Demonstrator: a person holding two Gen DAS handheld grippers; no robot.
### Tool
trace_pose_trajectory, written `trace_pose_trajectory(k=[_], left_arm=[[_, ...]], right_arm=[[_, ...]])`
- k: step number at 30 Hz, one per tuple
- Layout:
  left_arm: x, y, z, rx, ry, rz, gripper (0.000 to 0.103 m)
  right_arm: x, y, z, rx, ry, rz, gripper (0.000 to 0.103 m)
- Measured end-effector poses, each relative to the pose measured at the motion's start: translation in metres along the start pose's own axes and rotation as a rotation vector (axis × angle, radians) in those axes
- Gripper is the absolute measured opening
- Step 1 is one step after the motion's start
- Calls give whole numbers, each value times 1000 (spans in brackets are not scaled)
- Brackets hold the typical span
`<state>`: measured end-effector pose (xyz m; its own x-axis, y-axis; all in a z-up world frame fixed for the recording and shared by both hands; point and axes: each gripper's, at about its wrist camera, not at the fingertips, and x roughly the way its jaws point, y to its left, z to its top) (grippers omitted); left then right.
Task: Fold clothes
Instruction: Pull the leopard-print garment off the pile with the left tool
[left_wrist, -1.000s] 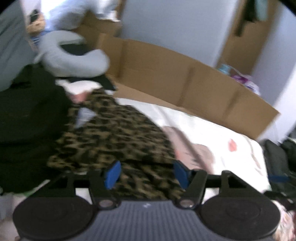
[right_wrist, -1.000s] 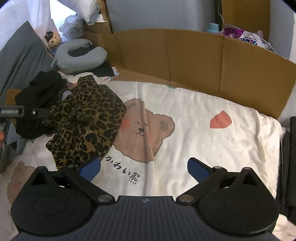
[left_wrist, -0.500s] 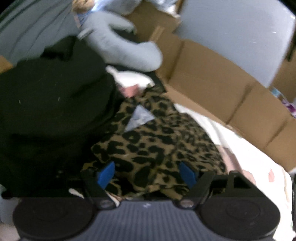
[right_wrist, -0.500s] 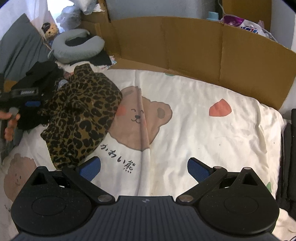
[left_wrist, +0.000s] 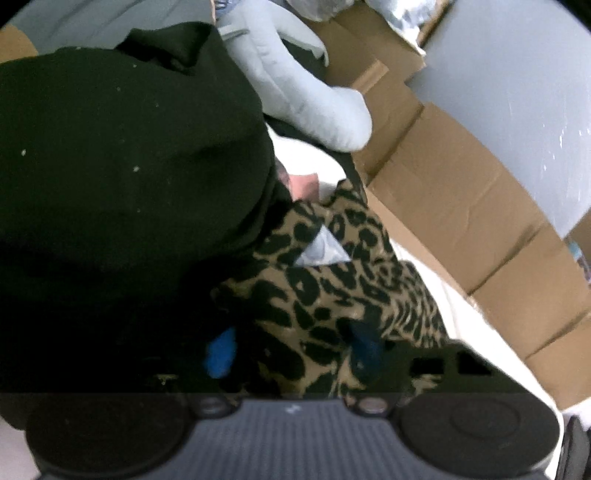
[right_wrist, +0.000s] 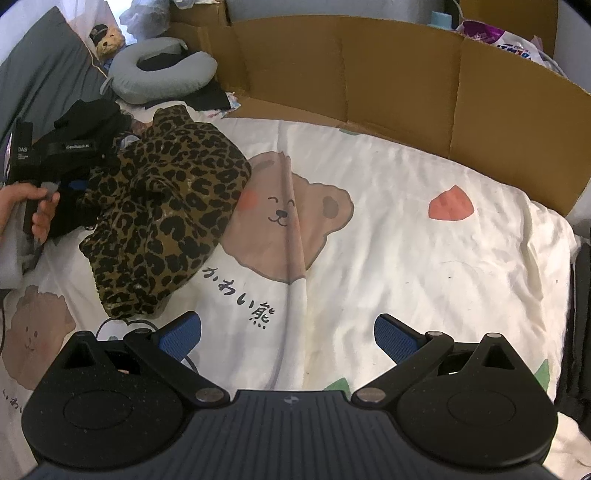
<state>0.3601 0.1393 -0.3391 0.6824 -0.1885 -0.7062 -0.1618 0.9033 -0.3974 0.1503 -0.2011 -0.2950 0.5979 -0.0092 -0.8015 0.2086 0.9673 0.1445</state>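
On the bed, left side: leopard-print garment lies crumpled in a heap on the cream bear-print sheet, beside the big printed bear face.
Black clothes: a dark pile touches the leopard heap on its far-left side; from the left wrist it fills the upper left as a black mass, pressed against the leopard cloth.
Left gripper: reaching in from the bed's left edge; from its own camera the blue pads sit on either side of a fold of leopard cloth. Jaws are closing with that fold between them; the picture is blurred and dark, so contact of the pads with the cloth cannot be told for sure.
Hand: a person's left hand wraps the gripper's handle at the left edge of the bed.
Right gripper: above the near edge of the bed, fingers spread wide apart, nothing between them, only bare sheet below.
Label: a small pale triangle shows among the leopard folds; what it is cannot be told.
Neck pillow: grey, U-shaped, at the far-left corner of the bed, beyond both clothes piles.
Cardboard: a brown folded wall stands along the far edge of the bed, from the pillow across to the right corner.
Grey cushion: slants along the left edge, behind the black pile.
Soft toy: small, with a dark cap, at the far-left corner above the neck pillow.
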Motion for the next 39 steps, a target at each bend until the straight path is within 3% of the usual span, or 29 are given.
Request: trace_pose_trajectory(k=[1,9,18,29,39], left_arm=[[-2,-3,0,11,-1,-17,4],[-44,-52,-10,208,-47,-184,2],[-92,-94,-36,341,-8,-317,2],[-102,-133,-95,450,146,-475,2],[-96,-146,-154,502,302,-560,2]], right_arm=[[0,1,0,2,0,2,103],[-10,3,4,6,-10,11,103],[-31,6,9,27,-32,35,103],[-54,-1,17,52,-57,42,103],[-45,-11,11,110,-37,71,103]])
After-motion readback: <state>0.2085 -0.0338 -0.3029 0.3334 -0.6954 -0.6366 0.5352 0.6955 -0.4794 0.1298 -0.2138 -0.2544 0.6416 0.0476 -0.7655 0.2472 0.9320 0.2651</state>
